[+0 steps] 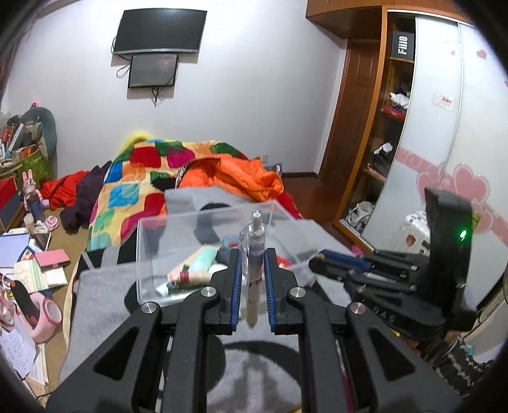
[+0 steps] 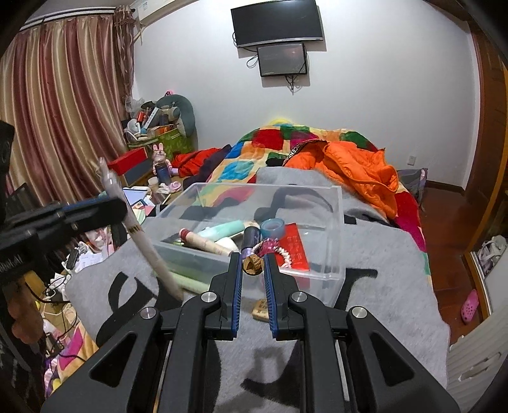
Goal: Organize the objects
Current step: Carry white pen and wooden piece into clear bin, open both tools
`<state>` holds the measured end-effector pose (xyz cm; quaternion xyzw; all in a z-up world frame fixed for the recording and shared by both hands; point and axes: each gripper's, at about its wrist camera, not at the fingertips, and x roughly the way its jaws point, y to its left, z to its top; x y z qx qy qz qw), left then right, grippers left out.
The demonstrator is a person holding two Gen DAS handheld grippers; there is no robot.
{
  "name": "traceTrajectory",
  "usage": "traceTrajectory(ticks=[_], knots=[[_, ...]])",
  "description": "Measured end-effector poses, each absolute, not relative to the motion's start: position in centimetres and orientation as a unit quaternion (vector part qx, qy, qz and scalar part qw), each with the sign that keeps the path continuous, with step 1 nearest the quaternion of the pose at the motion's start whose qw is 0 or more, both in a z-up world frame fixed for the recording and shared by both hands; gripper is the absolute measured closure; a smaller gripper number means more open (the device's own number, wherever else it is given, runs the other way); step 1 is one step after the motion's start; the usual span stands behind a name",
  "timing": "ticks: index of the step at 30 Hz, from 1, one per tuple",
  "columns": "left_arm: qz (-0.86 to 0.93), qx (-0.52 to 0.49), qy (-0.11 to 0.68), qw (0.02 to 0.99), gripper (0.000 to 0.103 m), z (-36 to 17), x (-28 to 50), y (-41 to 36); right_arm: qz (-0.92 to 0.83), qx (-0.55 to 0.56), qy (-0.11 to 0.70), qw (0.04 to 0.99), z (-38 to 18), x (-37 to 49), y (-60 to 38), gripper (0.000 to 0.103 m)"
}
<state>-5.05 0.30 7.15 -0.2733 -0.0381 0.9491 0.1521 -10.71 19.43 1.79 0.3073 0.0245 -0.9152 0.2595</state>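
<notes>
Cluttered bedroom, grey blanket [image 2: 374, 254] under clear bin [image 2: 330, 222] of toiletries. Left gripper [image 1: 250, 270] clamped on upright spray bottle [image 1: 254, 254] before bin; right gripper [image 2: 252, 270] pinching small brown nut [image 2: 252, 266] at bin's near edge.

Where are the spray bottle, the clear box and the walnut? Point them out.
spray bottle [image 1: 253, 254], left wrist view, clear body.
clear box [image 2: 335, 228], right wrist view, right wall.
walnut [image 2: 253, 264], right wrist view, its shell.

The bin [image 2: 330, 222] is sitting on the blanket [image 2: 381, 286] at frame centre, tubes [image 2: 219, 230] and a tape roll [image 2: 272, 226] lying inside it. Behind it, the quilt [image 2: 254, 159] and jacket [image 2: 358, 165] are lying on the bed; the monitor [image 2: 276, 22] is hanging on the wall at upper centre.
</notes>
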Motion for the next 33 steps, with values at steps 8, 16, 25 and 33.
traceTrajectory(ticks=[8,16,25,33], knots=[[0.958,-0.243,-0.026,0.151,0.090,9.6,-6.1,1.3,-0.919,0.304,0.016,0.252,2.1,-12.3,19.8,0.091],[0.955,-0.247,-0.050,0.156,0.090,9.8,-9.8,1.9,-0.920,0.310,0.014,0.239,1.7,-13.9,19.7,0.091],[0.938,-0.310,-0.070,0.139,0.090,4.7,-14.3,1.8,-0.912,0.345,0.014,0.223,-0.6,-16.8,19.2,0.091],[0.921,-0.352,-0.102,0.129,0.090,1.8,-15.9,-0.2,-0.904,0.367,0.020,0.220,-2.0,-18.3,18.0,0.091]])
